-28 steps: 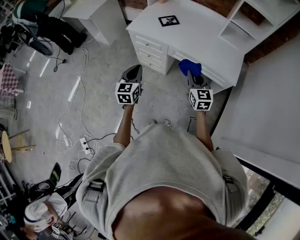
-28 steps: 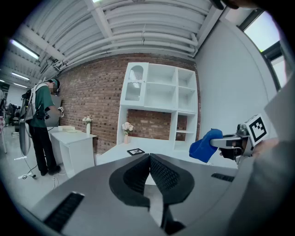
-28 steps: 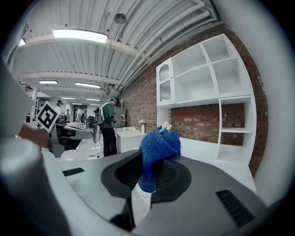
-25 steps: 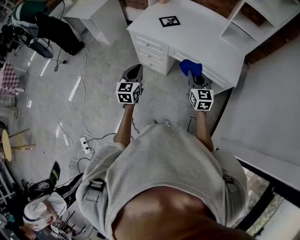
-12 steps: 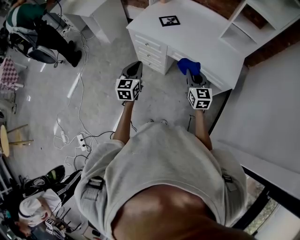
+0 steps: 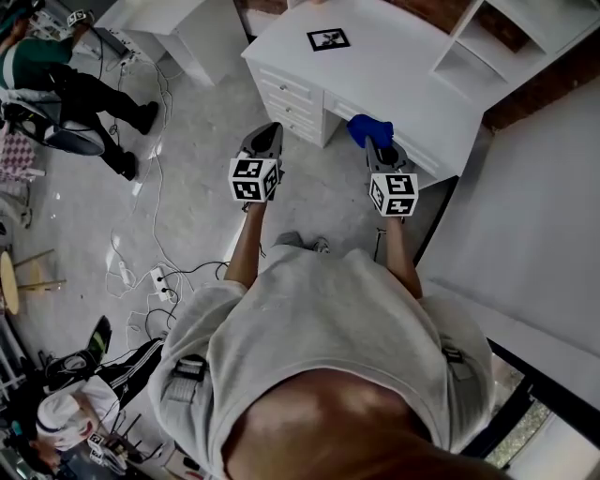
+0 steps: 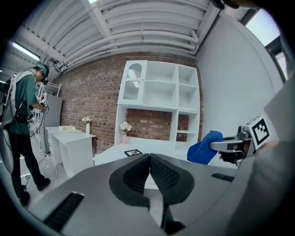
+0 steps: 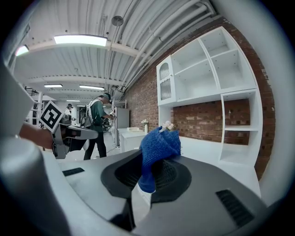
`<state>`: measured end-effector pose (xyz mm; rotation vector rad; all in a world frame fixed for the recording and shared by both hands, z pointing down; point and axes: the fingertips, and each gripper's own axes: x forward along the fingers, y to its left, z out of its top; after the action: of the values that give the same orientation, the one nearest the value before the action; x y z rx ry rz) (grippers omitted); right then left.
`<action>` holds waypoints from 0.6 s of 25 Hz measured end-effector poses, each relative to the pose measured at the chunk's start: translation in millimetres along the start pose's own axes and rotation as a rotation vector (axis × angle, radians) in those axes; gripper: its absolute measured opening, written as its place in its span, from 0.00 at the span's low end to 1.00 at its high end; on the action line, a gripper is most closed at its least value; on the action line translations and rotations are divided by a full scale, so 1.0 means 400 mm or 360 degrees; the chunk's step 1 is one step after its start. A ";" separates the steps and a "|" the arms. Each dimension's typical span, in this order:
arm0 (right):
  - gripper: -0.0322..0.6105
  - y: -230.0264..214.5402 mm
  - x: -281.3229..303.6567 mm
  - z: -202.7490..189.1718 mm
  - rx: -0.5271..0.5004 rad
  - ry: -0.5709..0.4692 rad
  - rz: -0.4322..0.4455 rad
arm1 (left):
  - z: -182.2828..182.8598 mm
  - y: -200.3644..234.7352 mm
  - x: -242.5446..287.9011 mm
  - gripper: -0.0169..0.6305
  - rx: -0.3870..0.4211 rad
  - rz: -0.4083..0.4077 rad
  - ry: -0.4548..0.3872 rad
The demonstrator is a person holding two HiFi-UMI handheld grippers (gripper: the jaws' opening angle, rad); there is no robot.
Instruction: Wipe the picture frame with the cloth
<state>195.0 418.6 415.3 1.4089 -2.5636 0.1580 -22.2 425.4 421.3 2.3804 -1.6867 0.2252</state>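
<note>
My right gripper (image 6: 378, 148) is shut on a blue cloth (image 6: 368, 129), held just over the front edge of the white desk (image 6: 412, 75); the cloth (image 8: 159, 145) bunches up between its jaws (image 8: 154, 167). A small black-framed square with a marker-like pattern (image 6: 328, 39) lies flat at the desk's far side, also seen in the left gripper view as the frame (image 7: 133, 152). My left gripper (image 6: 270, 131) hangs over the floor left of the desk, shut with nothing in it (image 7: 150, 159). From there the cloth (image 7: 205, 147) shows at the right.
The desk has drawers (image 6: 286, 98) on its left front. A white shelf unit (image 6: 487, 42) stands at its right end. Another white table (image 6: 178, 23) is at the upper left, near a person (image 6: 56, 84). Cables and a power strip (image 6: 159, 277) lie on the floor.
Both grippers have edged slightly forward toward the desk, the cloth still held. The person at the upper left has shifted position.
</note>
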 end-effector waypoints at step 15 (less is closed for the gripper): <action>0.14 -0.028 0.126 -0.015 0.0001 0.0042 0.0022 | -0.029 0.074 0.107 0.05 -0.0039 -0.0001 0.0029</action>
<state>178.9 372.3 432.8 1.3802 -2.5529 0.1783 -35.8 380.0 445.5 2.3542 -1.6707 0.2244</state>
